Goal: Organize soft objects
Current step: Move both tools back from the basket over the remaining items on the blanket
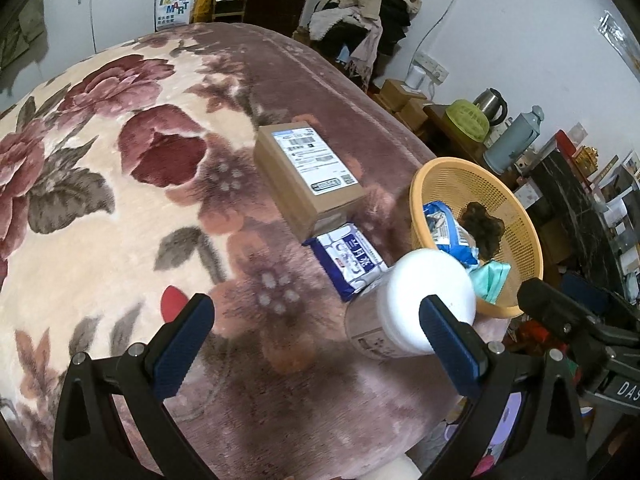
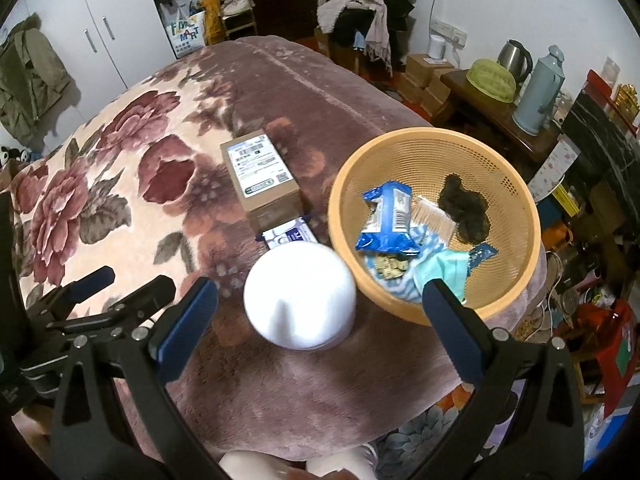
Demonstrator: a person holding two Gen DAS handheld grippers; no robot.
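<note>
Floral blanket; wipes pack beyond jaws.

I'm looking into a lived-in home bedroom, a bed under a floral plush blanket, white wardrobe doors far left, clothes heaped far back, kettle and thermos flask on a wooden side table right

Readable text around you

At your 11 o'clock, the bag by the wardrobe reads "MART". The right gripper body shows "DAS". The box label's print is too small.
</note>
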